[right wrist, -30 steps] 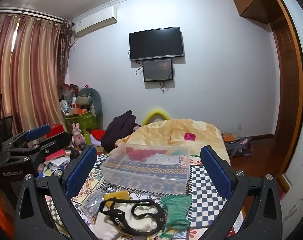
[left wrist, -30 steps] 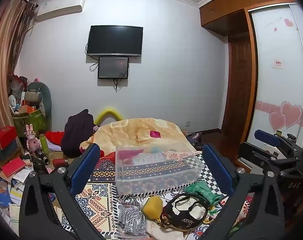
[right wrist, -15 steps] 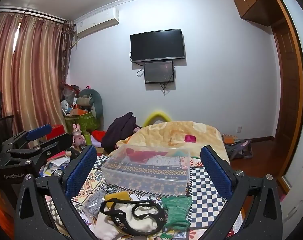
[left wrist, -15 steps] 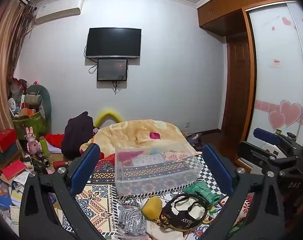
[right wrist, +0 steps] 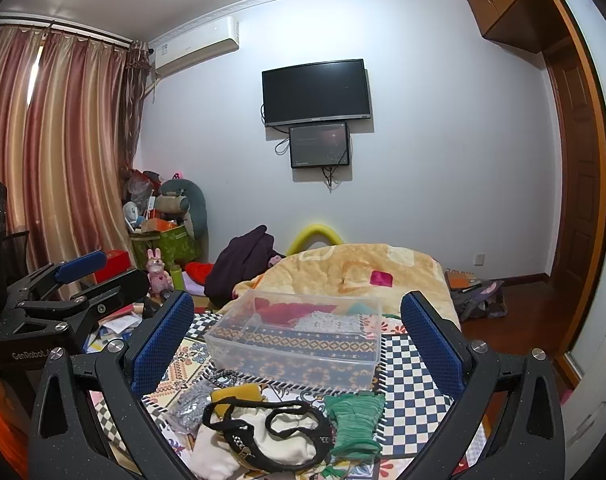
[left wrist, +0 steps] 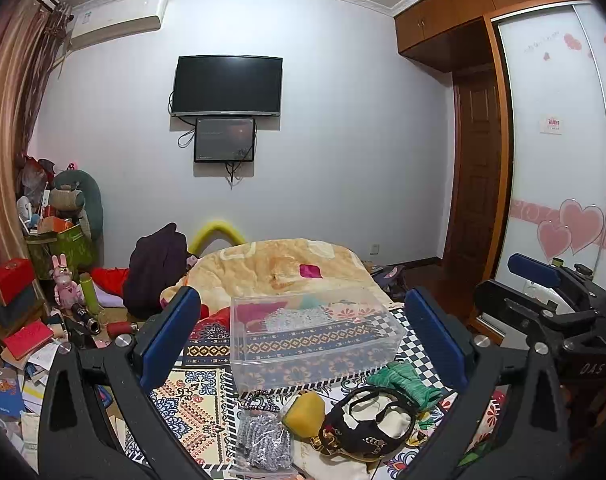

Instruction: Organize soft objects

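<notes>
A clear plastic bin (left wrist: 315, 336) (right wrist: 299, 338) stands on the patterned bedspread. In front of it lie soft items: a silver sequin pouch (left wrist: 265, 442) (right wrist: 191, 402), a yellow pouch (left wrist: 305, 410) (right wrist: 239, 394), a white bag with black straps (left wrist: 367, 426) (right wrist: 271, 436), and a green knitted piece (left wrist: 405, 380) (right wrist: 355, 420). My left gripper (left wrist: 303, 336) is open and empty above them. My right gripper (right wrist: 297, 340) is open and empty too. Each gripper shows at the edge of the other's view.
An orange quilt (left wrist: 287, 264) lies behind the bin with a dark bundle of clothes (left wrist: 157, 268) beside it. Clutter, boxes and a pink rabbit toy (left wrist: 65, 280) fill the floor at left. A wardrobe (left wrist: 559, 184) and door stand at right.
Both views have tilted slightly upward, so the items sit a little lower in frame. Nothing on the bed has moved. Both grippers stay open.
</notes>
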`<state>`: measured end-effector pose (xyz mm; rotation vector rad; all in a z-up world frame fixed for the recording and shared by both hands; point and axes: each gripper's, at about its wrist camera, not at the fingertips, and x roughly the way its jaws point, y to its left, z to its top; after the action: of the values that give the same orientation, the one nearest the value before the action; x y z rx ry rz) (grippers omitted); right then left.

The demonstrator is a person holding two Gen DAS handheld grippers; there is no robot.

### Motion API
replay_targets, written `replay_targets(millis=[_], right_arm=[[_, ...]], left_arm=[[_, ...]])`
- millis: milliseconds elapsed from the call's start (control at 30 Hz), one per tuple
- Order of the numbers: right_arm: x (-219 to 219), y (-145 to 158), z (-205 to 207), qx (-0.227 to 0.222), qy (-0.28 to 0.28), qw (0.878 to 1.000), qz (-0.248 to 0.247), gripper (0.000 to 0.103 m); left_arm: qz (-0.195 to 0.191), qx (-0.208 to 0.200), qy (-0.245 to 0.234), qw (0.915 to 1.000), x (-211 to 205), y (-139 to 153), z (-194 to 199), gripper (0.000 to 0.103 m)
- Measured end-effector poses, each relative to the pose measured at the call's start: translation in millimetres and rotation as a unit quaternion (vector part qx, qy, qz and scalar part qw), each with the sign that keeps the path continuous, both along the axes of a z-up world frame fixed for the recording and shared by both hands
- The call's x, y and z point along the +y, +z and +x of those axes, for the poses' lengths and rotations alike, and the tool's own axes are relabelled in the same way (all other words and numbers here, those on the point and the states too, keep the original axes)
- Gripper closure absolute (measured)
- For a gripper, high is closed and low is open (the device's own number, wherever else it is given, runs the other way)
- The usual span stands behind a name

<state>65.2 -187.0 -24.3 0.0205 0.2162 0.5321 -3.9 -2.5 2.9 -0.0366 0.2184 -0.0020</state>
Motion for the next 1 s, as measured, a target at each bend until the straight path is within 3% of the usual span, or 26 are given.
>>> replay_targets(millis=[1000], right_arm=[[-3.3, 8.6, -1.9, -0.007, 0.002, 1.000, 0.005, 0.000]], left_arm=[[0.003, -0.002, 0.004, 1.0000, -3.7, -3.3, -1.2, 0.000]])
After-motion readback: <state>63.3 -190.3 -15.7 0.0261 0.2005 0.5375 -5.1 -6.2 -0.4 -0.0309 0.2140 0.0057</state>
